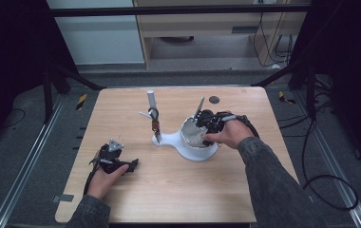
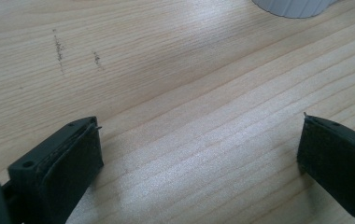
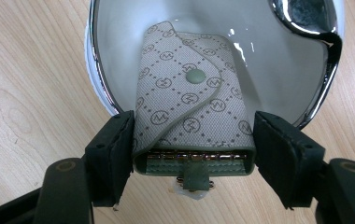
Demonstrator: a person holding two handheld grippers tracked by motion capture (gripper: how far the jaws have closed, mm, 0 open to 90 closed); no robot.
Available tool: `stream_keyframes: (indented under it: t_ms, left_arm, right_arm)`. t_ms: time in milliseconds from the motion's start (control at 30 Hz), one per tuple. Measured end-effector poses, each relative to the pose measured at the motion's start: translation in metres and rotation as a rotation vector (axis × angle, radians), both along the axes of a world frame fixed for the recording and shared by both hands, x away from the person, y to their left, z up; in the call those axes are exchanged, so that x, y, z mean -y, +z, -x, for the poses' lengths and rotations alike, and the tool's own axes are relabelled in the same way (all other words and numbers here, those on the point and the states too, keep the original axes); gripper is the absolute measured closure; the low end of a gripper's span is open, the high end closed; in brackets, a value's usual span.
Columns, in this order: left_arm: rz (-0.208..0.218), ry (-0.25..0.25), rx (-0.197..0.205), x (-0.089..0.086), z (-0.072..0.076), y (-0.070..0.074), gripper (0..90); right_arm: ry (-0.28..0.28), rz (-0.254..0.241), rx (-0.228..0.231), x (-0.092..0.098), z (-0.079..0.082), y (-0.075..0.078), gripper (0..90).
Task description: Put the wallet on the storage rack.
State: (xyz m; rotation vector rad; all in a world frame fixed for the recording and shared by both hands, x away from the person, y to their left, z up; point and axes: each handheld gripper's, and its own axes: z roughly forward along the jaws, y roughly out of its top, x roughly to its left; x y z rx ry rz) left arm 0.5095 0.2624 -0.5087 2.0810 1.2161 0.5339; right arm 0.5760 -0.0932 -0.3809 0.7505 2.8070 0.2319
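Note:
A beige monogram key case (image 3: 192, 100) with a round snap tilts into a white bowl (image 3: 119, 42) that has a chrome rim. My right gripper (image 3: 194, 133) is shut on the case's lower end, one pad on each side, with the row of key hooks showing between them. From above, the right gripper (image 1: 208, 122) hangs over the bowl (image 1: 198, 153) and the pale case (image 1: 195, 137) lies inside it. My left gripper (image 1: 130, 165) rests on the table at the front left. Its jaws stand wide open over bare wood (image 2: 199, 140).
The bowl's white base runs left to an upright white post (image 1: 151, 100) from which small items hang (image 1: 155, 124). A dark round spot (image 1: 214, 99) marks the table's far side. Cables trail on the floor to the right. The bowl's base edge (image 2: 297, 7) lies ahead of the left jaws.

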Motion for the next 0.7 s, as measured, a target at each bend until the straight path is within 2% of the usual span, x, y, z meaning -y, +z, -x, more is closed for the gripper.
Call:
stream_keyframes:
  t_ms: [700]
  left_arm:
    - [-0.002, -0.002, -0.002, 0.0002, 0.0000, 0.0001, 0.0]
  right_arm:
    - [-0.008, -0.022, -0.004, -0.0007, -0.0011, -0.0029, 31.3]
